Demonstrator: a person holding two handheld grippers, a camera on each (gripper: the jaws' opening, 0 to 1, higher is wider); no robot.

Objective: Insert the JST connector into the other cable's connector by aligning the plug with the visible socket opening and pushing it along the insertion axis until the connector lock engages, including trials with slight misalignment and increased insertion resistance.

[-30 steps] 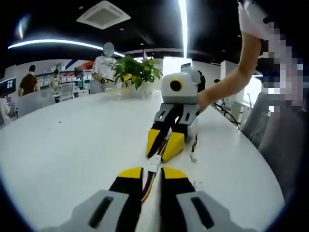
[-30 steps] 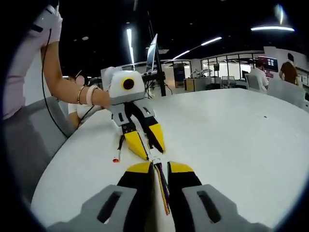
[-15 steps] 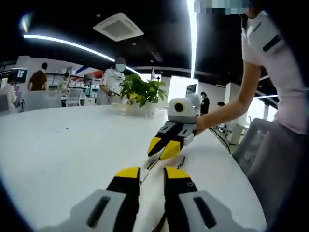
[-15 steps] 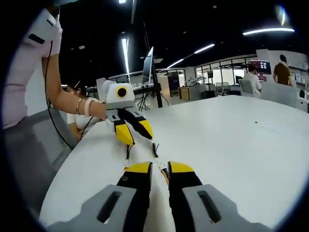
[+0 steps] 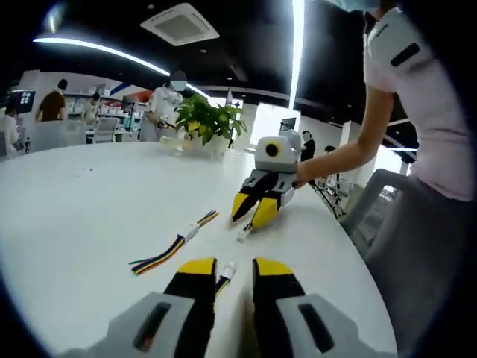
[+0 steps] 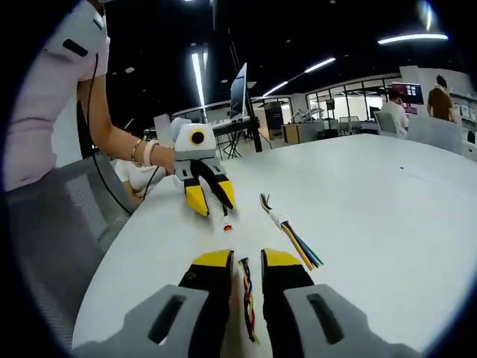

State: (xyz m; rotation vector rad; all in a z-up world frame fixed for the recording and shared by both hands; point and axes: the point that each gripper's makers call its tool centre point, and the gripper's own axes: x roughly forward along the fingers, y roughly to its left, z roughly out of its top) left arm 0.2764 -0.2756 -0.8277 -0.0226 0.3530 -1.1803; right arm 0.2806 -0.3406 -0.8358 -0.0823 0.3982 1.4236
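One pair looked already mated: a joined cable [image 5: 176, 242] with a white connector housing [image 5: 195, 230] at its middle lay loose on the surface [image 5: 89, 209], further in from the edge than either gripper. The left gripper [image 5: 227, 261] had its fingers narrowly apart, with a loose plug [image 5: 227, 270] lying between them. The right gripper [image 6: 244, 257] also had its fingers narrowly apart, astride a spare cable [image 6: 247, 294]. Judged from this, another insertion remained. Whether the lock had engaged was too small to tell, and the spare cable's near end was cut off.
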